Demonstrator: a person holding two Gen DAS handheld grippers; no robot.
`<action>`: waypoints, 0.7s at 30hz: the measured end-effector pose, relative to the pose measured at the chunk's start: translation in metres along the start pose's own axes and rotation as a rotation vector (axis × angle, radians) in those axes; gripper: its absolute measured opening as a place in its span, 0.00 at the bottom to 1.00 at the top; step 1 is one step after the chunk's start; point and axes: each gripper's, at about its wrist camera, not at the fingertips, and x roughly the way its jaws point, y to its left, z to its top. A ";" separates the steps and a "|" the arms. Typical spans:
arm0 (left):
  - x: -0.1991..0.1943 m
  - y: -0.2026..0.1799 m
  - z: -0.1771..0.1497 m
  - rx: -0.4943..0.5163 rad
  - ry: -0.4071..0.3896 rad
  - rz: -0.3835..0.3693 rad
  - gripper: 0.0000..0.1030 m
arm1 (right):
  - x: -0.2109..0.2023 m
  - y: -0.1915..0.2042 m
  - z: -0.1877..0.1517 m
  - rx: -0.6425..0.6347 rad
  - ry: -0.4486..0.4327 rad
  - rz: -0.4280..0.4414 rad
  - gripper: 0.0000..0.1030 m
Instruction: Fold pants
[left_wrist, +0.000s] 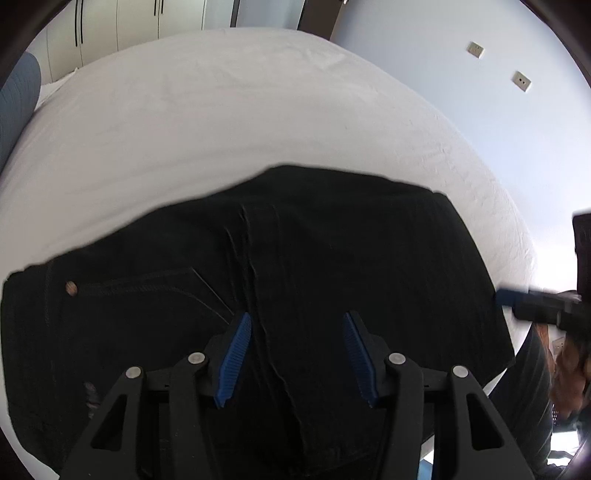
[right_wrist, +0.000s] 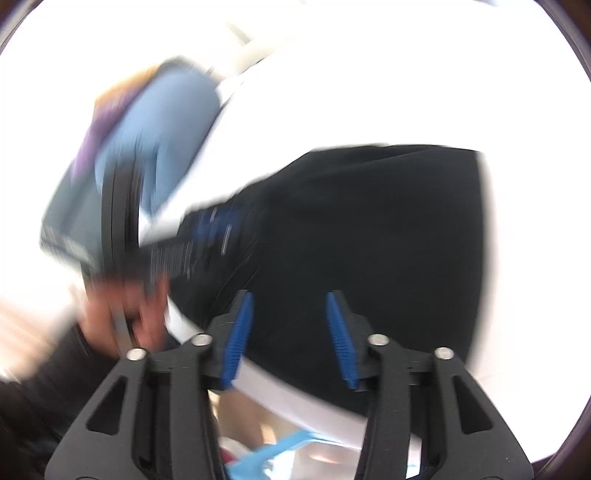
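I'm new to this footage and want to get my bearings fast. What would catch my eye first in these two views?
The black pants dominate, lying folded on the white bed, their brown button near the left edge. The left gripper hangs over them, blue pads apart with no cloth pinched. The right wrist view is heavily blurred, with the right gripper open above the pants' near edge.

No legible text, label, brand or number anywhere in either view.
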 end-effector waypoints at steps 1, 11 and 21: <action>0.008 -0.006 -0.008 0.012 0.020 0.018 0.53 | -0.007 -0.014 0.012 0.046 -0.015 0.010 0.30; 0.020 -0.017 -0.023 0.017 0.016 0.110 0.58 | 0.018 -0.129 0.097 0.272 -0.001 0.164 0.30; 0.020 -0.011 -0.032 0.000 0.009 0.101 0.58 | 0.059 -0.126 0.040 0.239 0.087 0.207 0.28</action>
